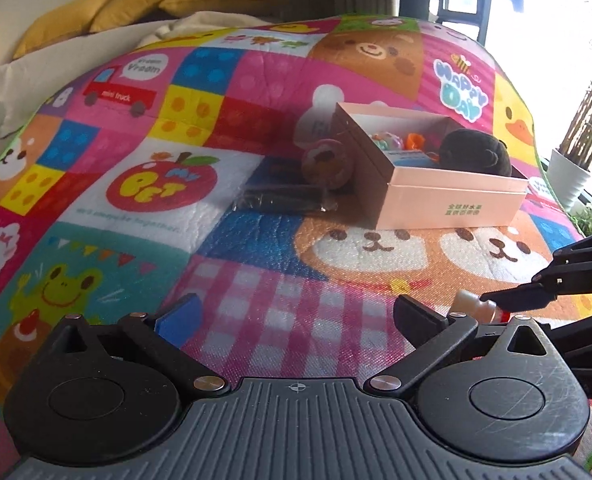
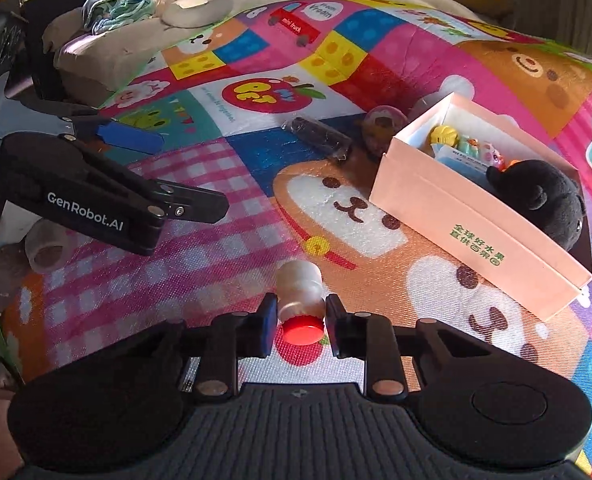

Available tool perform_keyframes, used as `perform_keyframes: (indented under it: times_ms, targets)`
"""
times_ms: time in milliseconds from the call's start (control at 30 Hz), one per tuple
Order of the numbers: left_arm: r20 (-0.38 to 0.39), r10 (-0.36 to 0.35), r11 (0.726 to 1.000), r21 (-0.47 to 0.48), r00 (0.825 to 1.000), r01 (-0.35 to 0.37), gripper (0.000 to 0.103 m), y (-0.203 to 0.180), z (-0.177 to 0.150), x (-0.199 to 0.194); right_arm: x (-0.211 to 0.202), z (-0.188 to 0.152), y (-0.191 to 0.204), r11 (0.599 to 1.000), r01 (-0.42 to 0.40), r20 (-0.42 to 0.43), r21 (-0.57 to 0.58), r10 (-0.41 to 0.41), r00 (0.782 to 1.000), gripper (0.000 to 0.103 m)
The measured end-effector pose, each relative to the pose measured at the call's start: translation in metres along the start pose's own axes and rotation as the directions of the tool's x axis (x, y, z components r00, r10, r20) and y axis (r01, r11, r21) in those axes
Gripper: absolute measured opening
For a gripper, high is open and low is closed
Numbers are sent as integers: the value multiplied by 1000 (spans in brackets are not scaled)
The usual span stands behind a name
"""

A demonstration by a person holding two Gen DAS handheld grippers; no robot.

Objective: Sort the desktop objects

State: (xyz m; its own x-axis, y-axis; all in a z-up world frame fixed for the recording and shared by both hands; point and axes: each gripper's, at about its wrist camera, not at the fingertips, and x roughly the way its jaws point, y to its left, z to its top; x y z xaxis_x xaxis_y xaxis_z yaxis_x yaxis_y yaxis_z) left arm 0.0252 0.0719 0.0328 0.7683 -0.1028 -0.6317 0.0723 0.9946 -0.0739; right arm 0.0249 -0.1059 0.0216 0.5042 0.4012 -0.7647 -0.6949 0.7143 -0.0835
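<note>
right gripper [image 2: 300,322] clamped on small bottle [image 2: 299,292], pads at its neck just above the red cap [image 2: 300,330], bottle lying on the colourful play mat [image 2: 223,280]; pink box [image 2: 476,216] ahead and right of that claw, black plush [image 2: 544,196] and small toys inside; dark wrapped tube [image 2: 320,136] and round pink toy [image 2: 380,124] farther ahead, left of the box; left gripper [image 1: 296,316] jaws apart, nothing between them, hovering over the mat left of the bottle

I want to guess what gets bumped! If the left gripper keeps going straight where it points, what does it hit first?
Probably just the bare play mat. The left gripper is open and empty; the black wrapped packet lies beyond, though depth is hard to judge.
</note>
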Motion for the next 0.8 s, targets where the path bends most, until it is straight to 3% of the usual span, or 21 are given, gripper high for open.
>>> perform_keyframes:
  times_ms: [133,333,467,533,567,700,800]
  targets:
    - [-13,-42,999,-18,999,41,103,-12,0,6,-24,8,-20,999,31,23,38,-32,999,25]
    - [37,-127,990,-55,991,129,103,-33,7,25,-65,62,-90,977,118,187,180,-151,971,25]
    - [39,-160,986,-34,986,162,103,-35,12,45,-38,109,-134,955,118,203,273,-177,963,25]
    - [29,-174,985,-8,984,174,103,-33,11,51,-16,125,-146,948,139,205,285,-202,958,40]
    - [30,-165,986,-1,986,165,103,-31,11,52,-5,130,-149,947,147,206,287,-211,955,47]
    - [23,-91,994,-51,996,92,103,-8,14,57,36,145,-139,960,110,154,257,-153,976,47]
    - [43,-17,996,-84,999,21,103,8,15,61,63,159,-112,983,88,118,163,-108,987,47]
